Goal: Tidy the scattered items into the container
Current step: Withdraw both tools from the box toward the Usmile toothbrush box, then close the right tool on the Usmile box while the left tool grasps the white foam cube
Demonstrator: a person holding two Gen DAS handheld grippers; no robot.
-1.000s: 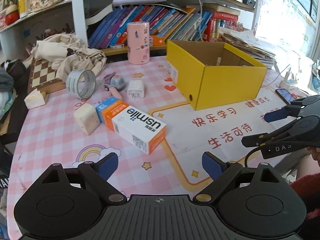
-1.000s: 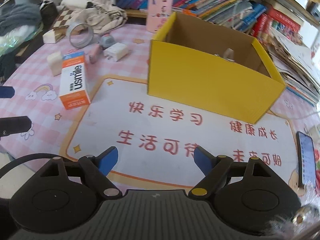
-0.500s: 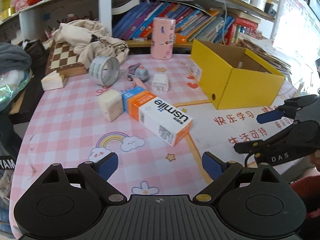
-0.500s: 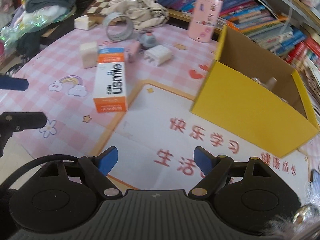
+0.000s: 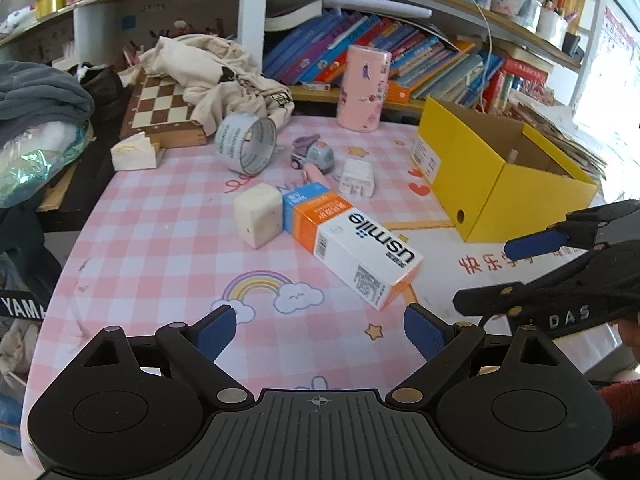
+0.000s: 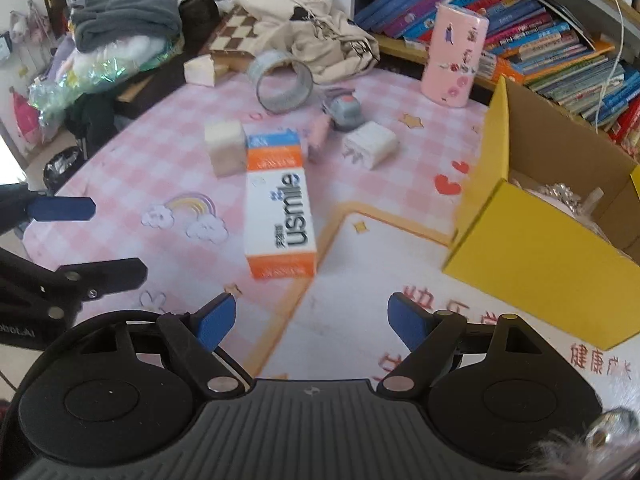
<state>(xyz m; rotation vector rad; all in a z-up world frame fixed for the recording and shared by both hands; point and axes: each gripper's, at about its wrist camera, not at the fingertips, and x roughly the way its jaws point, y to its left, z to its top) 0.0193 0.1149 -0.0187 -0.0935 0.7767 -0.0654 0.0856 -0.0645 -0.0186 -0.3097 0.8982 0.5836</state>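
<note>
A white and orange usmile box [image 5: 352, 246] [image 6: 280, 204] lies flat on the pink checked table. Beside it are a cream cube [image 5: 258, 214] [image 6: 225, 147], a white charger [image 5: 357, 178] [image 6: 370, 144], a grey toy car [image 5: 316, 156] [image 6: 344, 110] and a tape roll [image 5: 246, 148] [image 6: 282, 82]. The open yellow box [image 5: 492, 178] [image 6: 536, 236] stands at the right with items inside. My left gripper [image 5: 320, 334] [image 6: 84, 240] is open and empty, near the table's front edge. My right gripper [image 6: 310, 320] [image 5: 504, 276] is open and empty, just in front of the usmile box.
A pink cylinder [image 5: 363, 88] stands at the back by a shelf of books [image 5: 420, 60]. A chessboard [image 5: 160, 108] with a cream cloth bag [image 5: 212, 72] lies at the back left. A small white wedge box [image 5: 134, 154] sits at the table's left edge.
Both grippers have swung left, away from the yellow box and toward the scattered items. The usmile box now sits nearer the middle of both views. Both stay open.
</note>
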